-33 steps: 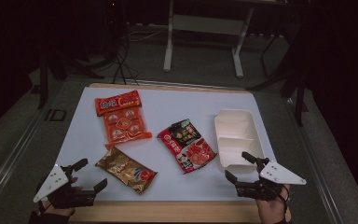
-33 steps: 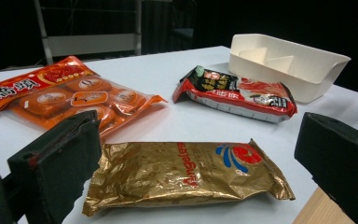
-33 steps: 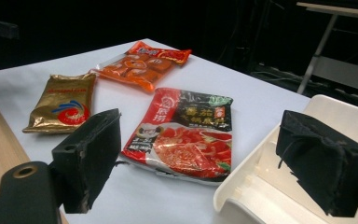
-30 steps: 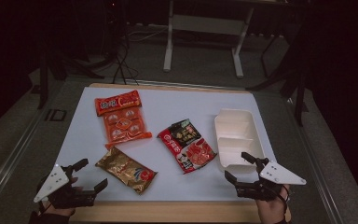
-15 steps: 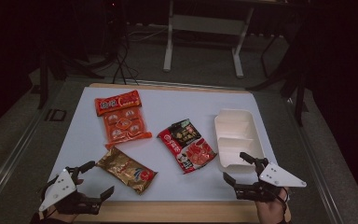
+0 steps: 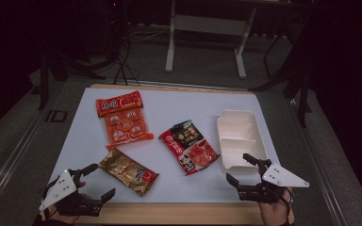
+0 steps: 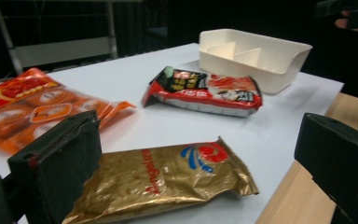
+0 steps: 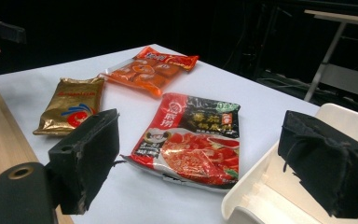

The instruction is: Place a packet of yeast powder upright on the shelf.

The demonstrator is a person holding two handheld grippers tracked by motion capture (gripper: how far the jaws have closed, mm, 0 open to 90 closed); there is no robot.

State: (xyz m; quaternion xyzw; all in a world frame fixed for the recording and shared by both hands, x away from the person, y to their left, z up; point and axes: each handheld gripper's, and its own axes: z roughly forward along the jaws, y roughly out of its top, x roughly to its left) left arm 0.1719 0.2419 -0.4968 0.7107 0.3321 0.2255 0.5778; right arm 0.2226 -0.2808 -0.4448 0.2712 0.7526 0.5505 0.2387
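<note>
Hovering at the table's near left corner, the left gripper (image 6: 97,181) gapes wide, its jaws framing the crinkled gold foil snack packet (image 6: 128,170) lying flat on the white tabletop (image 6: 179,106). Opposite, the right gripper (image 6: 241,168) hangs spread beside the cream plastic divided tray (image 6: 240,136).

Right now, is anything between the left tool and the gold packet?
No, nothing visible. The left tool is open at the table's near edge, and the gold packet lies flat just ahead of its jaws with bare table around it. The orange pack and red packet sit farther off.
</note>
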